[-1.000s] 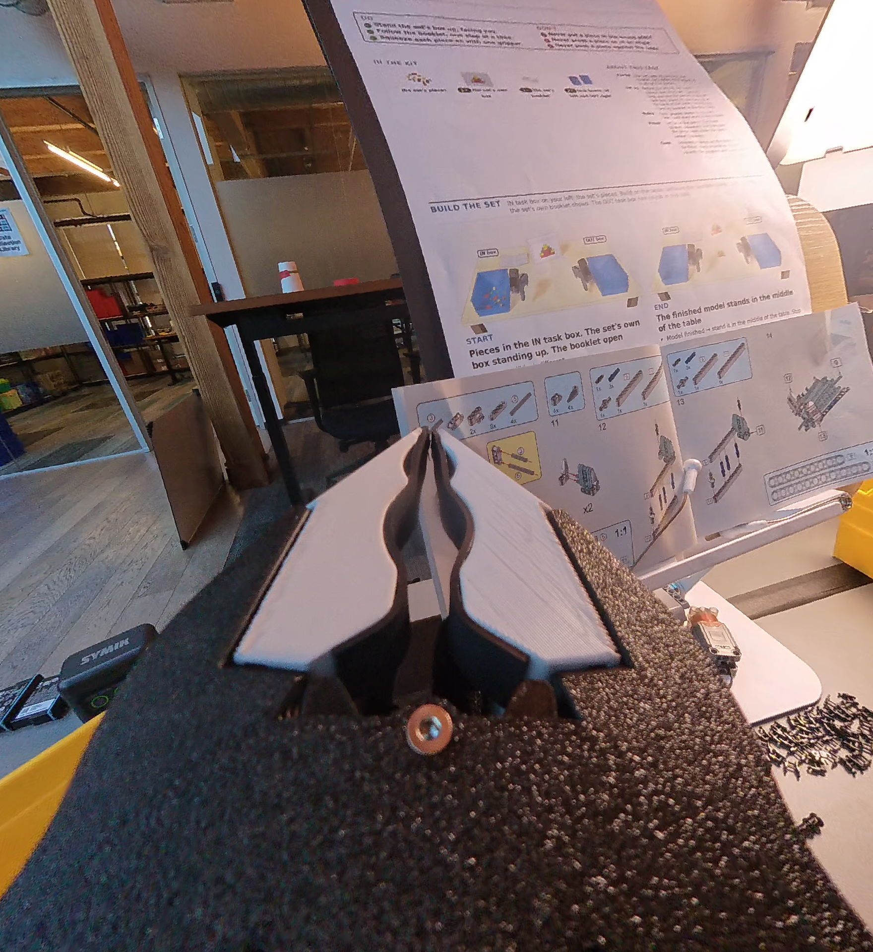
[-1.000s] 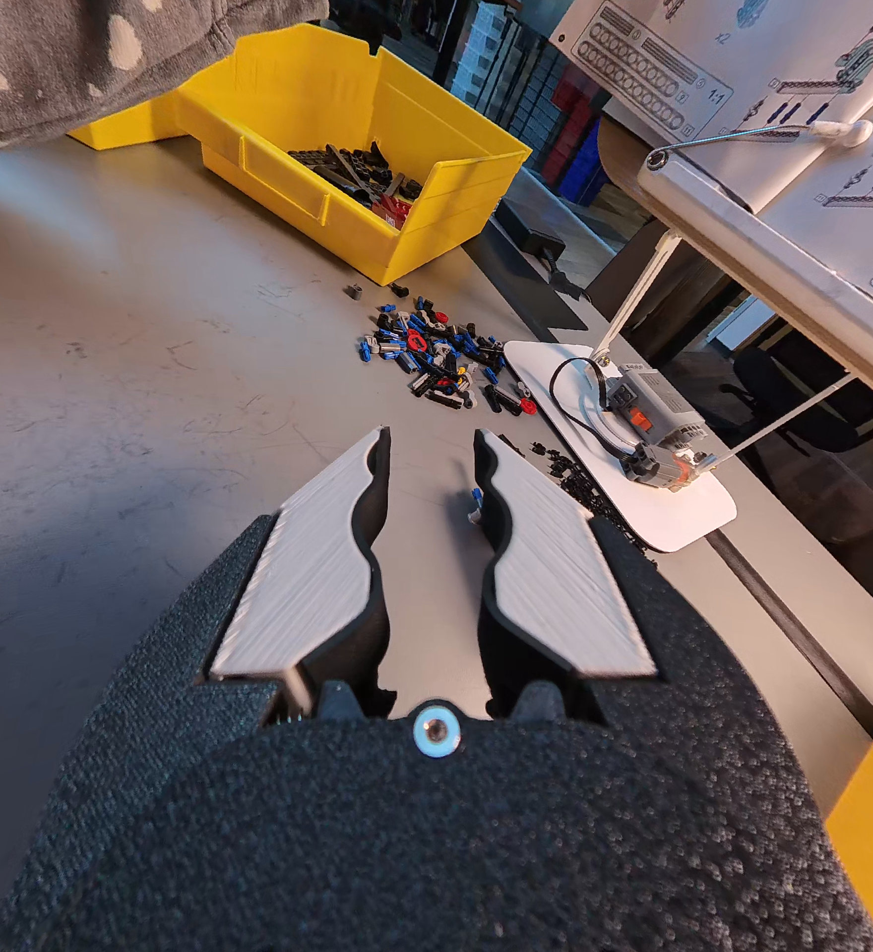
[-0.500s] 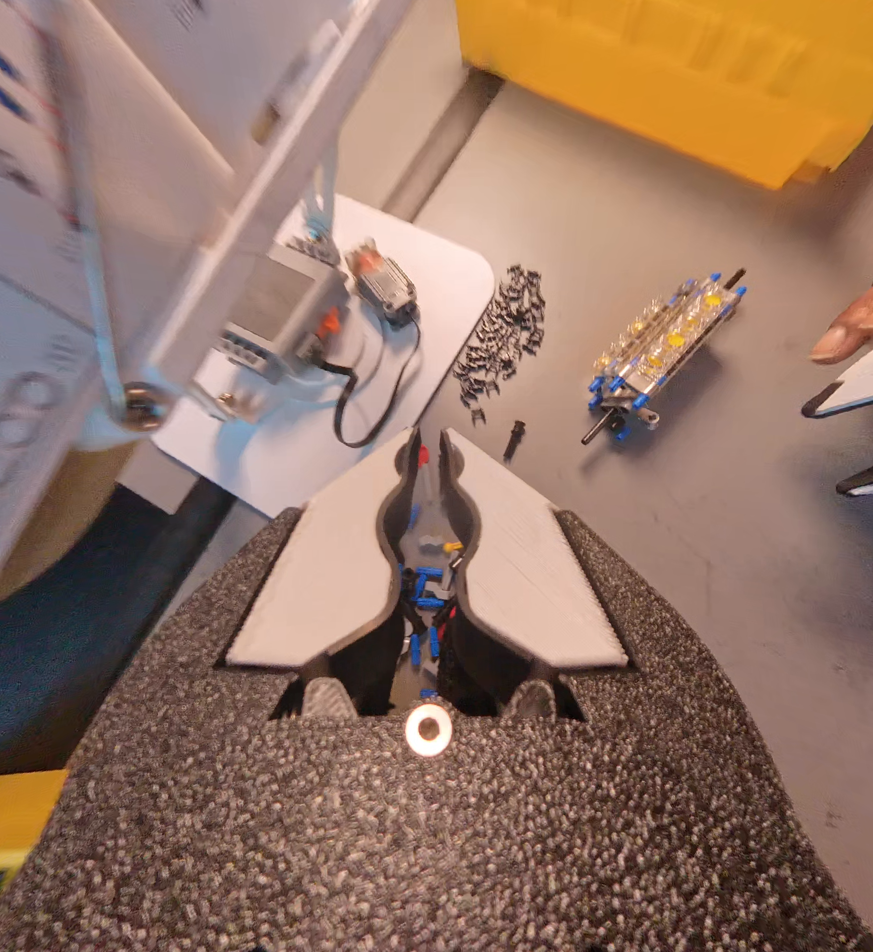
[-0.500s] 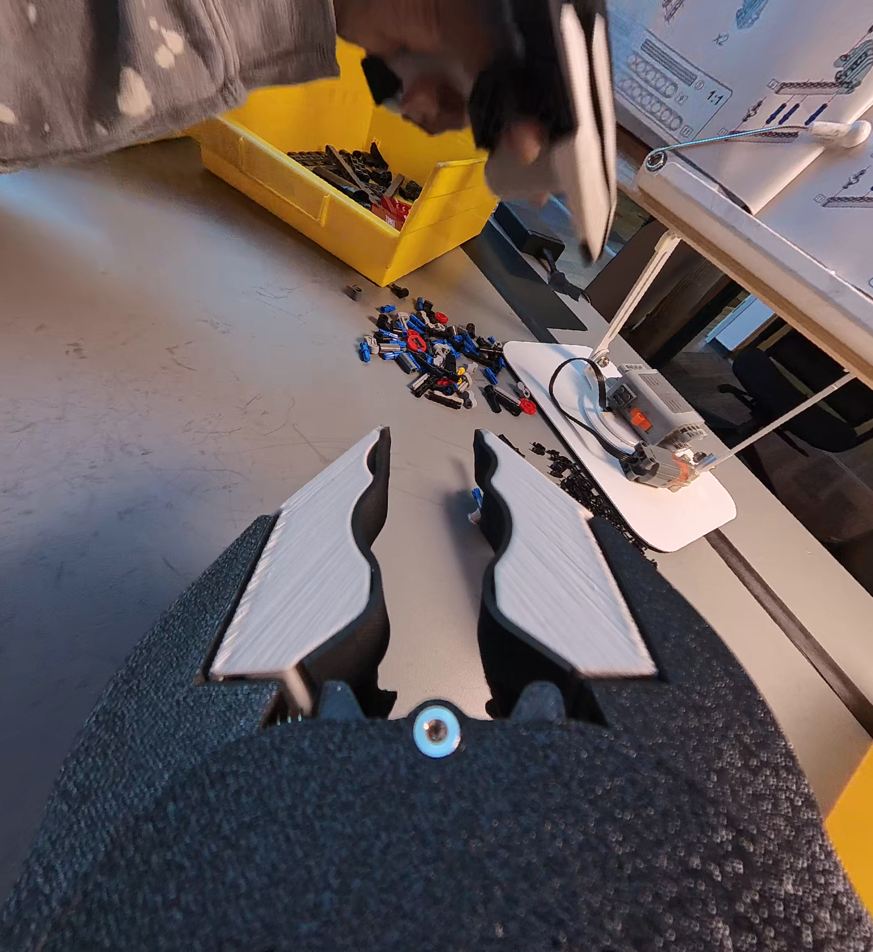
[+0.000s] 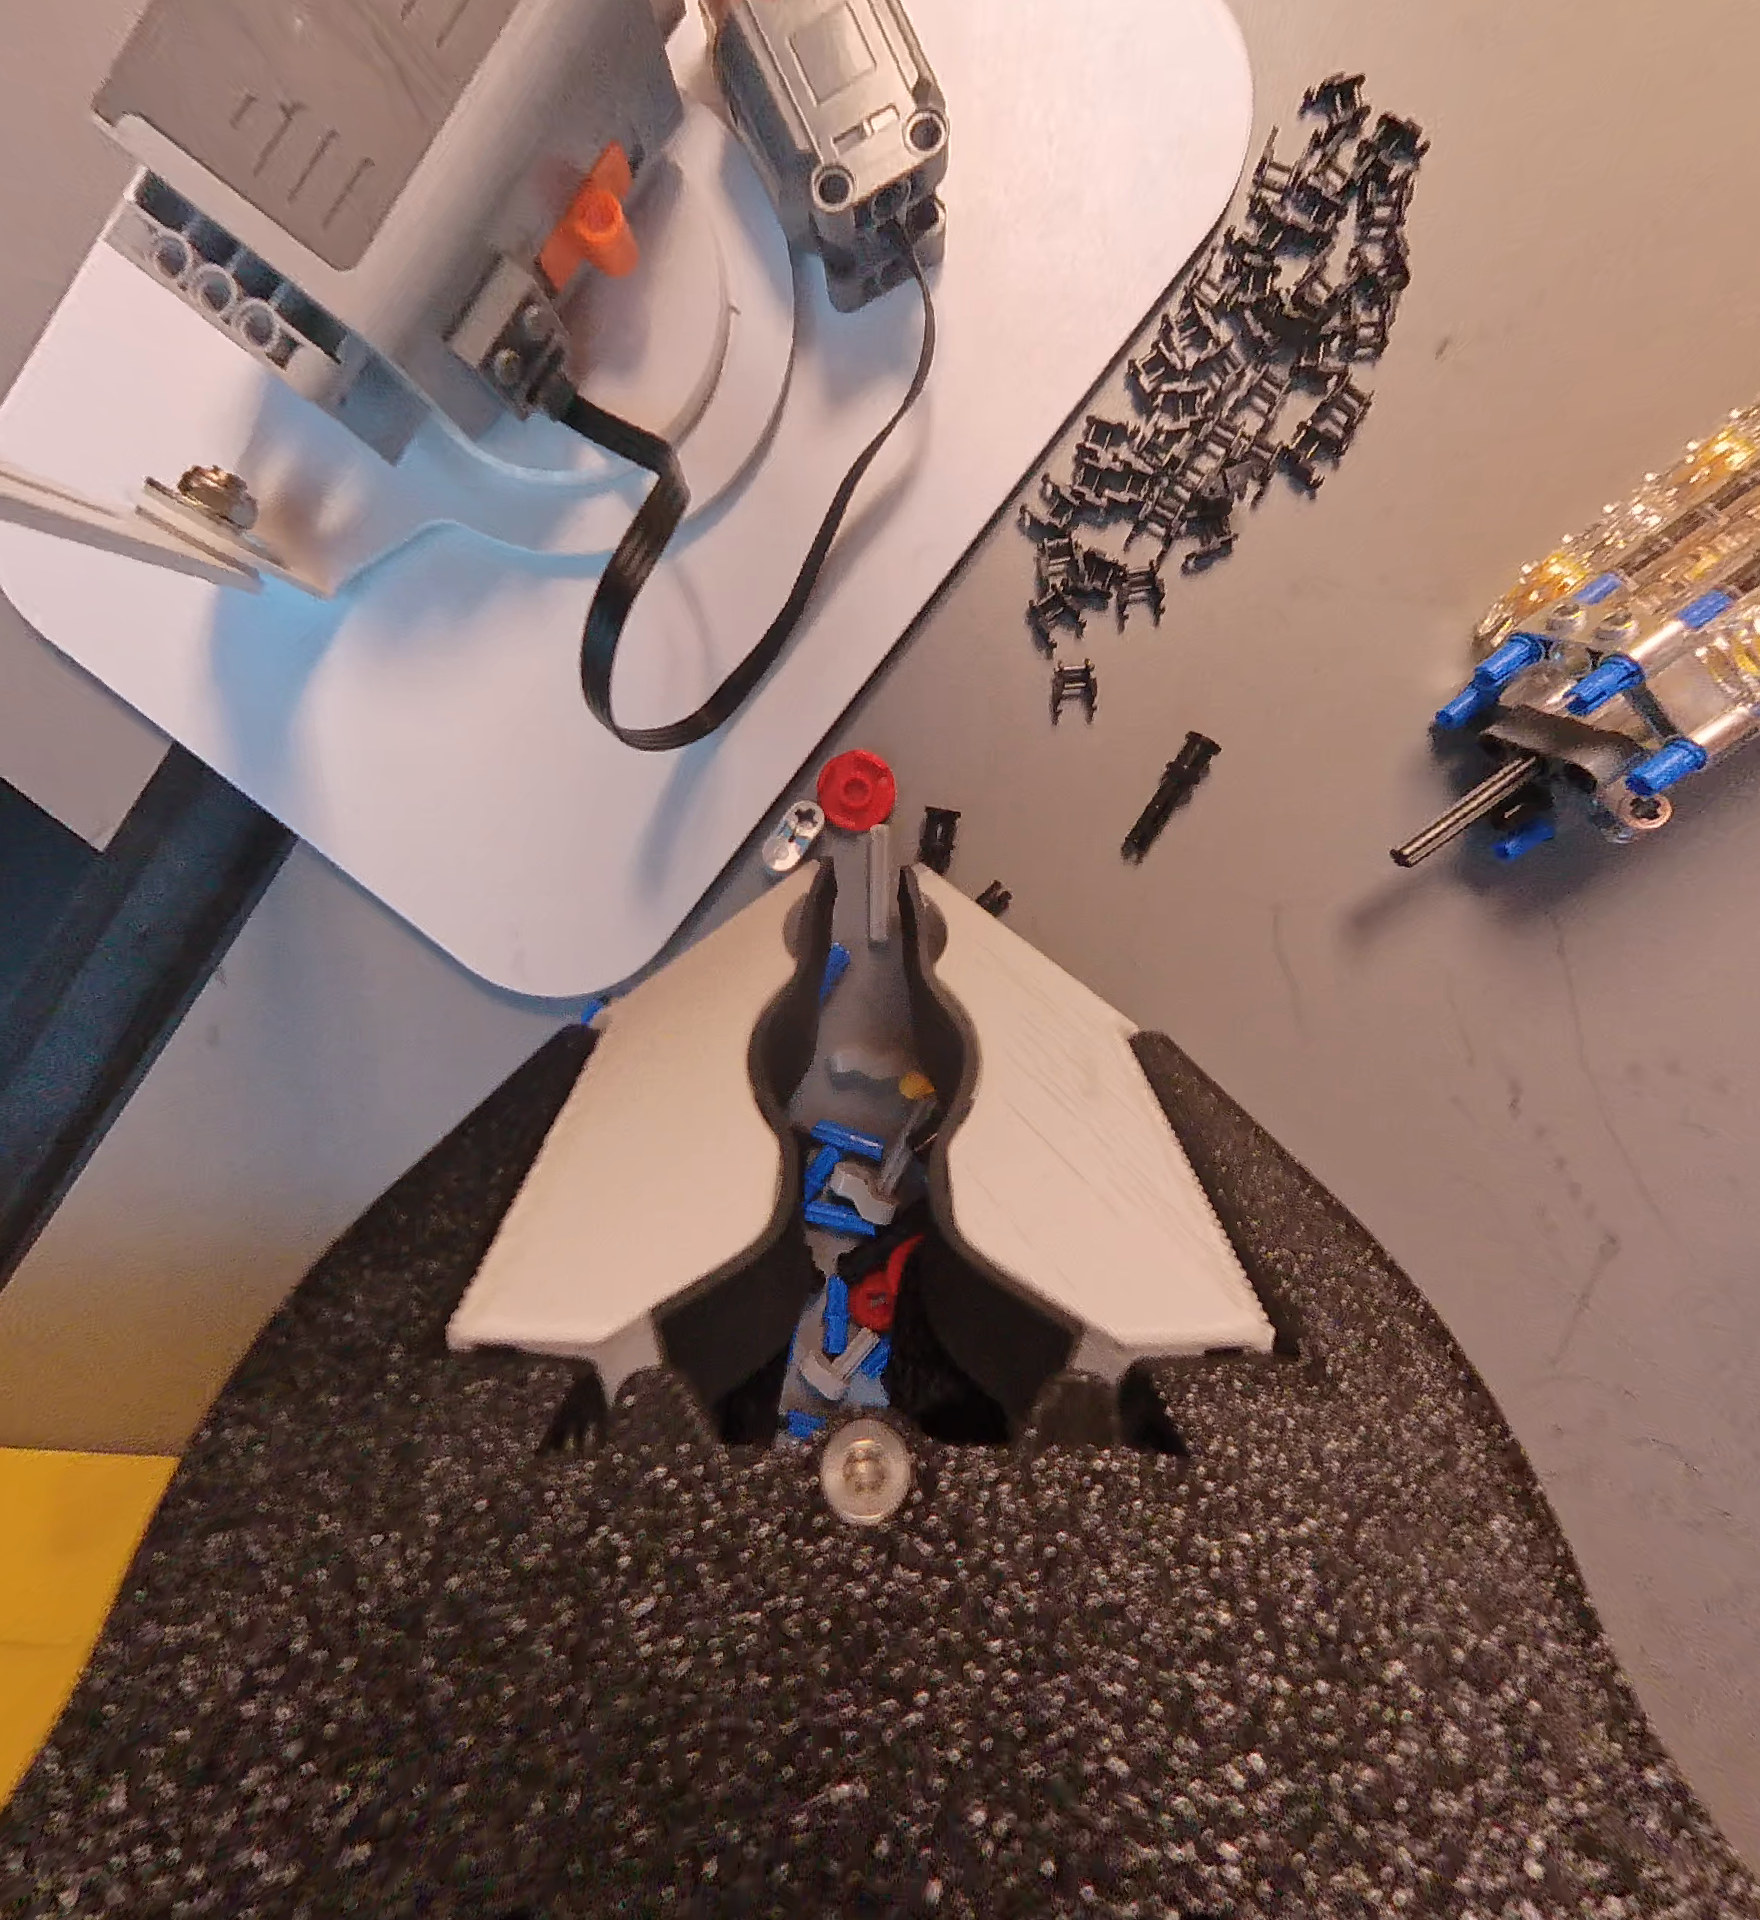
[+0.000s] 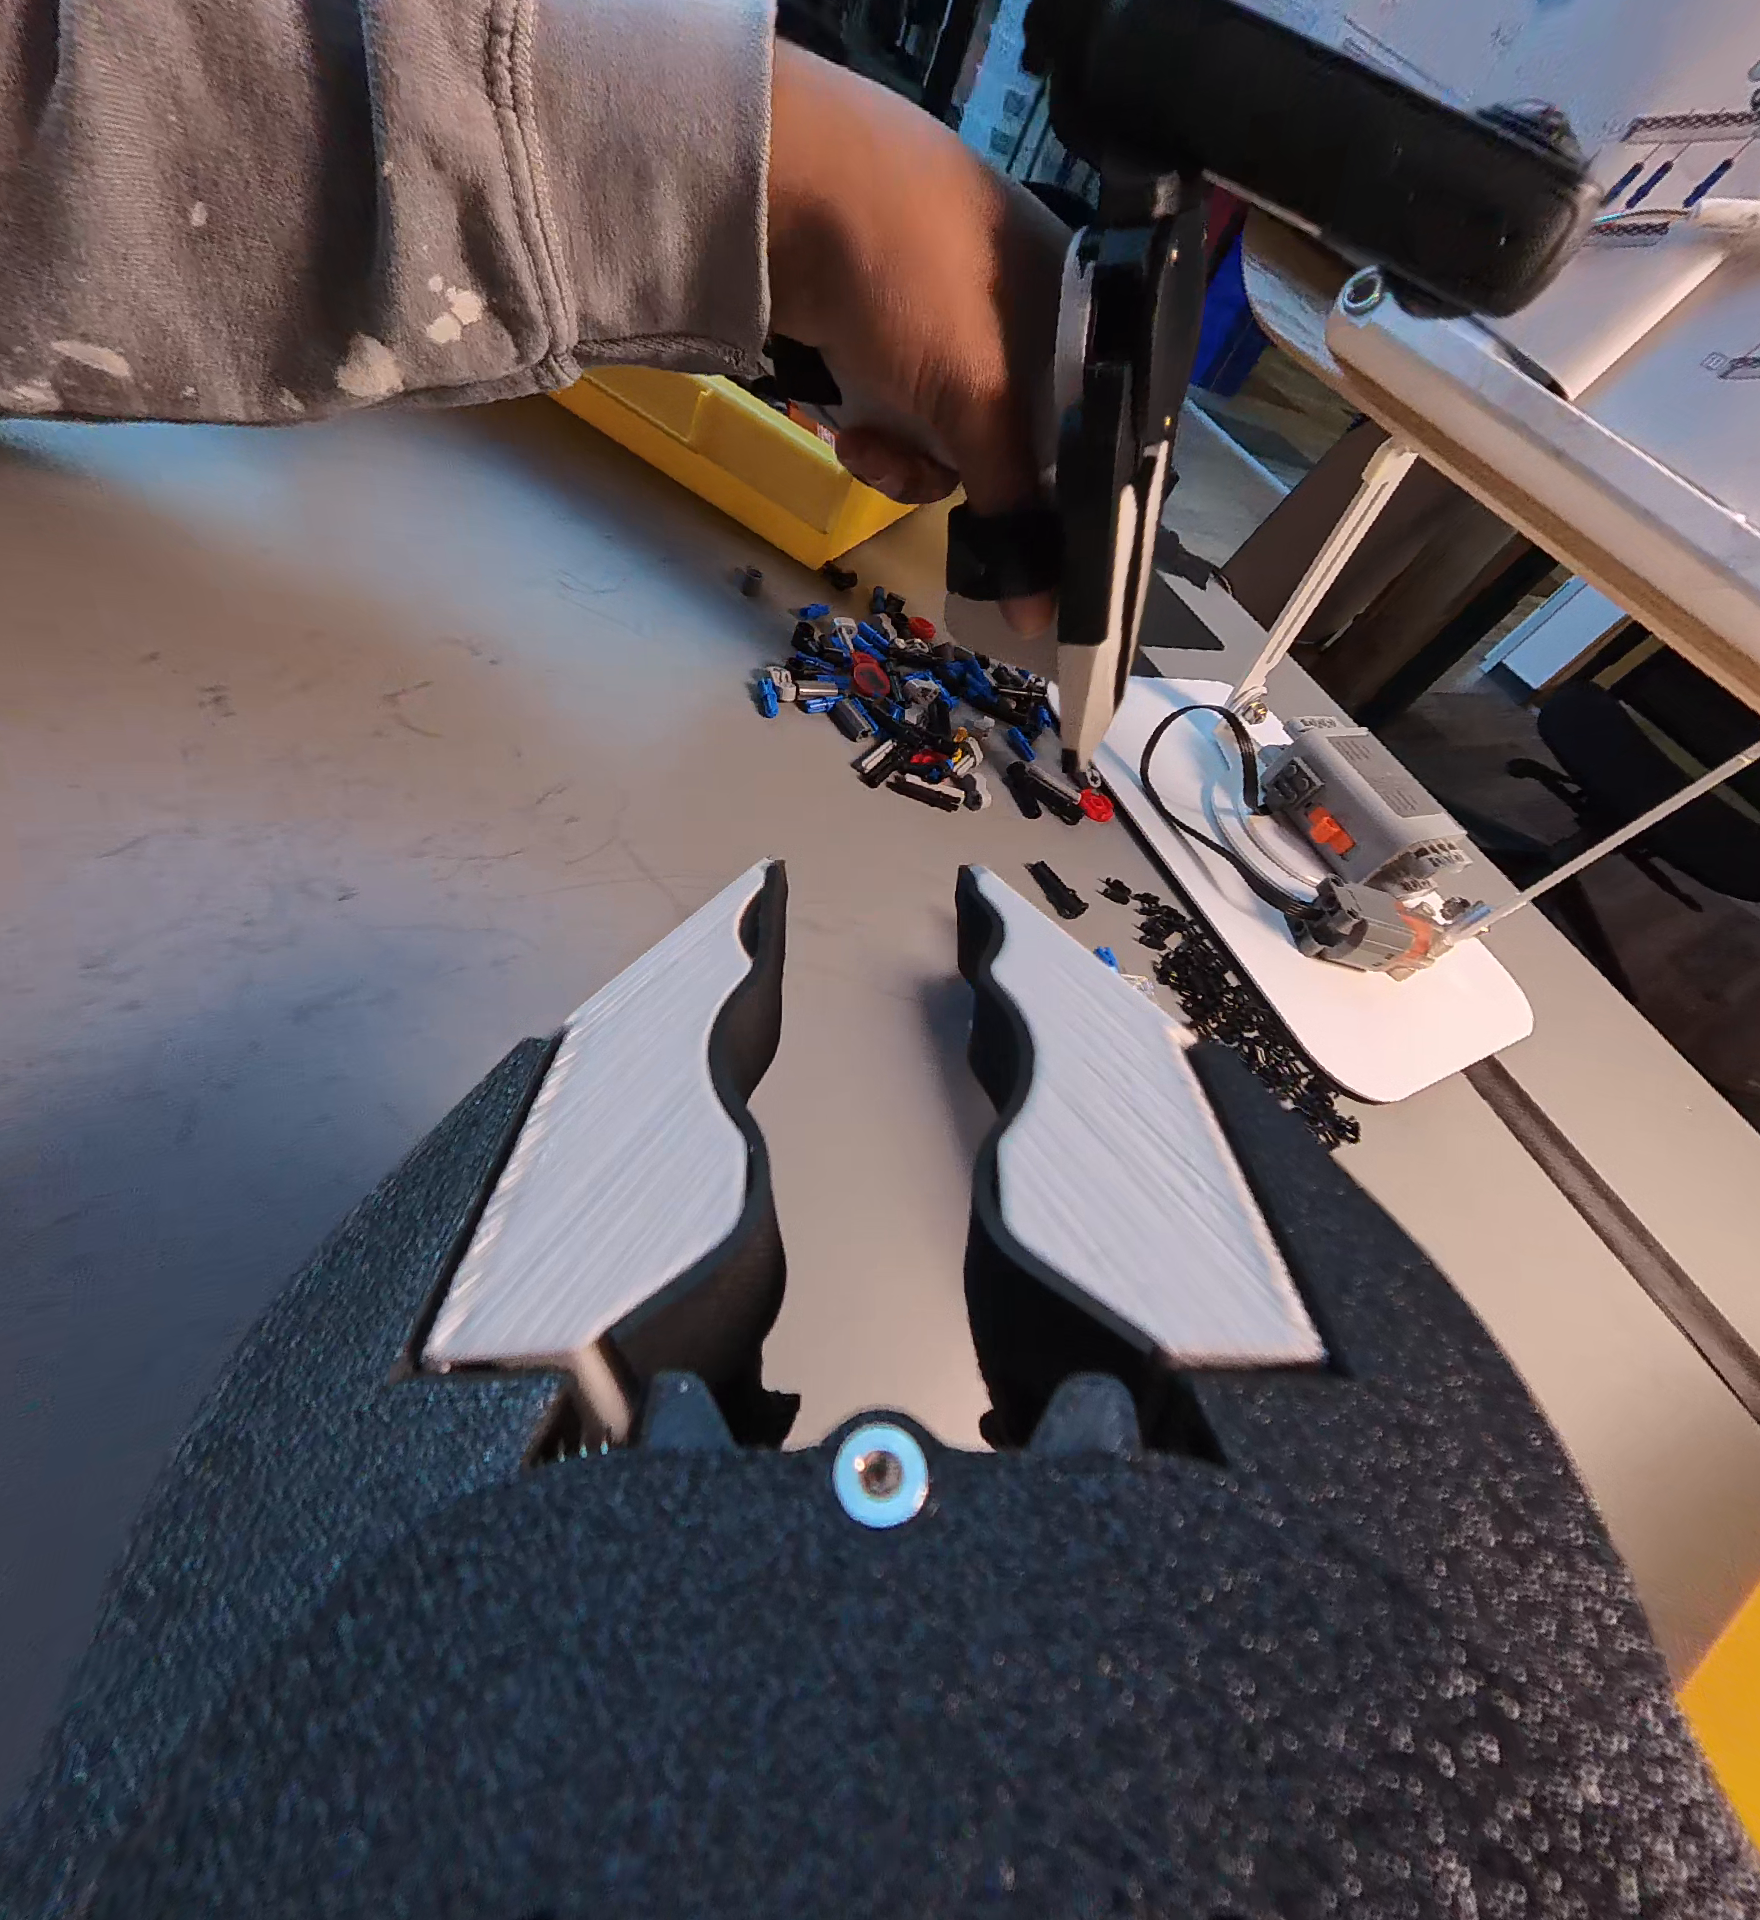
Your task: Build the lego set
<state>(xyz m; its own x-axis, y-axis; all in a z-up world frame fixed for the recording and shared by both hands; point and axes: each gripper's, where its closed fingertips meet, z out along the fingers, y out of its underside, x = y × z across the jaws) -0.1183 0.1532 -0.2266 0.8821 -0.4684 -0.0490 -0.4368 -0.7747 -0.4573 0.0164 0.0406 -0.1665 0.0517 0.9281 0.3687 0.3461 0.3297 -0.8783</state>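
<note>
The left gripper (image 5: 871, 883) was up in the air a second ago, facing the paper pages. Now it has come down and points at the grey table (image 5: 1375, 1143). Its two fingers are almost together, with only a thin gap. A thin grey stick (image 5: 881, 883) shows in that gap at the tips, but I cannot tell if the fingers are pinching it or if it just lies on the table under them. The right gripper (image 6: 871, 894) has not moved. Its two fingers are wide apart and hold nothing, just above bare table.

Under the left gripper is one pile of small blue, grey, black and red bits (image 6: 907, 707). There are too many to count. Just past the tips is one round red piece (image 5: 857, 792). Beside it lies one little clear piece (image 5: 791, 834), and a bit further off one black pin (image 5: 1172, 779). Further right is one heap of tiny black links (image 5: 1229, 353). One long clear part with blue pins (image 5: 1676, 665) lies at the far right.

One white stand base (image 5: 388, 727) sits on the table. On it are two grey blocks: a big box with an orange switch (image 5: 388, 156) and a smaller motor (image 5: 840, 125), with black wire between them.

Further back, a hand (image 6: 907, 343) in a grey sleeve (image 6: 336, 187) holds the left gripper. Behind it is one yellow bin (image 6: 741, 457). The paper pages (image 6: 1707, 364) rest on the stand above.
</note>
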